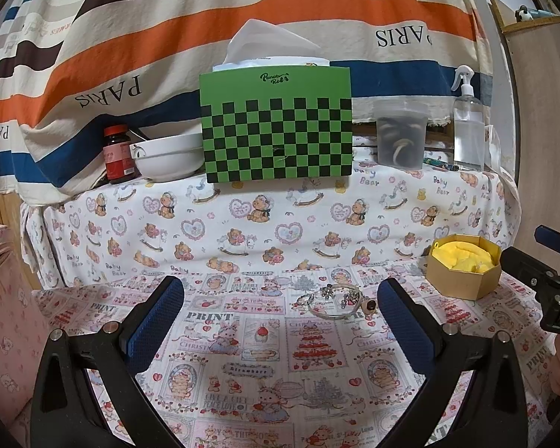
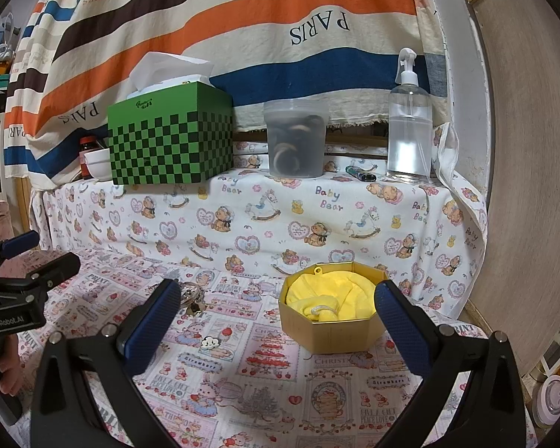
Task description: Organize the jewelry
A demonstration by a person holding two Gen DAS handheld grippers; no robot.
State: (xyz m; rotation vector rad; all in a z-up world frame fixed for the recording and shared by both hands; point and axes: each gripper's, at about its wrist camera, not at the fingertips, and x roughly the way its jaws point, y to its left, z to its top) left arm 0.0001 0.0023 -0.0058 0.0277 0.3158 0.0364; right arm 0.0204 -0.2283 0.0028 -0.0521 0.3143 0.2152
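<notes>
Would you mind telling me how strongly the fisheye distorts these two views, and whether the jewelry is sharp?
Left wrist view: striped cloth bows heavily, corners vignetted, jewelry pile sharp but small. Right wrist view: same bowing, pile partly hidden behind the right gripper finger; gold box crisp.

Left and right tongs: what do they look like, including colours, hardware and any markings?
Both are alike. The left tongs and right tongs have black angular arms with silver round bolts, ending in blue textured pads. In the right wrist view, the left tool's black body bears white "GenRobot.AI" lettering. No cables or sleeves are visible.
</notes>
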